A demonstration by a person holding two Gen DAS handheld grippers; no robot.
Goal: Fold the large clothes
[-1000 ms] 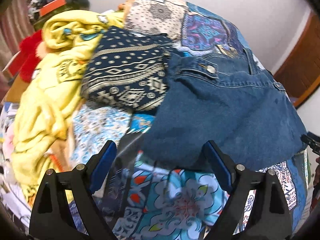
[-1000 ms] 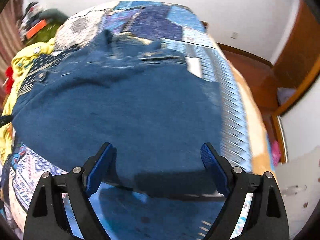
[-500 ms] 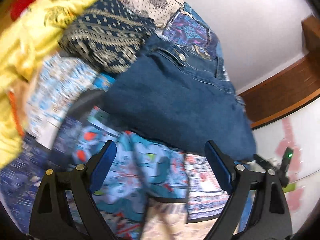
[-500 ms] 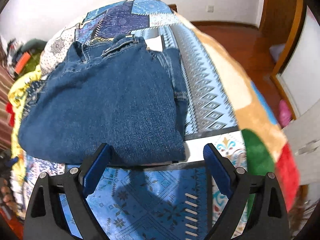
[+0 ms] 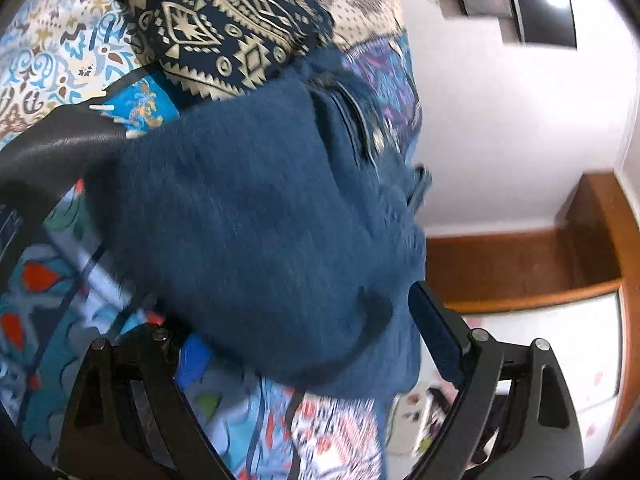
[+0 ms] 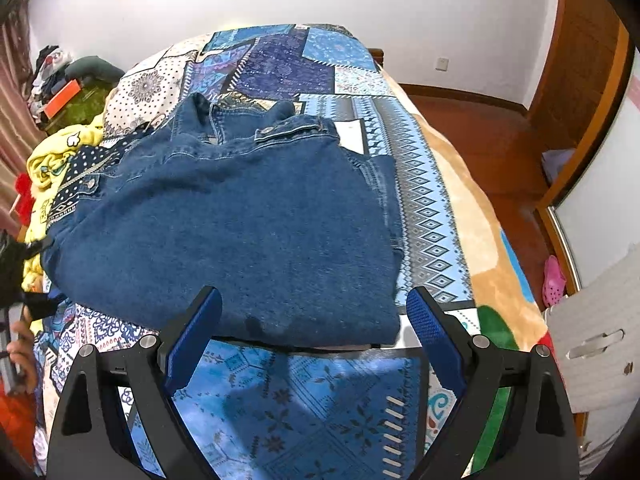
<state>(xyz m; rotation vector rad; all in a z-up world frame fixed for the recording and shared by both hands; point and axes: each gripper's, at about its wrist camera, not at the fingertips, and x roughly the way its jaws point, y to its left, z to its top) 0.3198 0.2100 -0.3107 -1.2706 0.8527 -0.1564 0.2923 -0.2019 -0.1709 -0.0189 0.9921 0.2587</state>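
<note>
A folded blue denim garment [image 6: 248, 224] lies on the patterned bedspread [image 6: 304, 400]. My right gripper [image 6: 312, 332] is open and empty, hovering just in front of the denim's near edge. In the left wrist view the same denim [image 5: 256, 216] fills the middle, blurred. My left gripper [image 5: 308, 340] is open, its jaws standing on either side of the denim's near corner without closing on it. The left gripper and hand [image 6: 20, 312] show at the left edge of the right wrist view.
A folded navy and gold patterned cloth [image 5: 224, 24] lies beside the denim. Yellow clothes [image 6: 56, 152] are piled at the bed's left. The bed's right edge drops to a wooden floor [image 6: 472, 120], with a white chair [image 6: 592, 336] and wardrobe nearby.
Both grippers pulled back from the denim. The left gripper swung right and tilted, and now sits close over the denim's corner. The right gripper rose, showing the whole folded garment.
</note>
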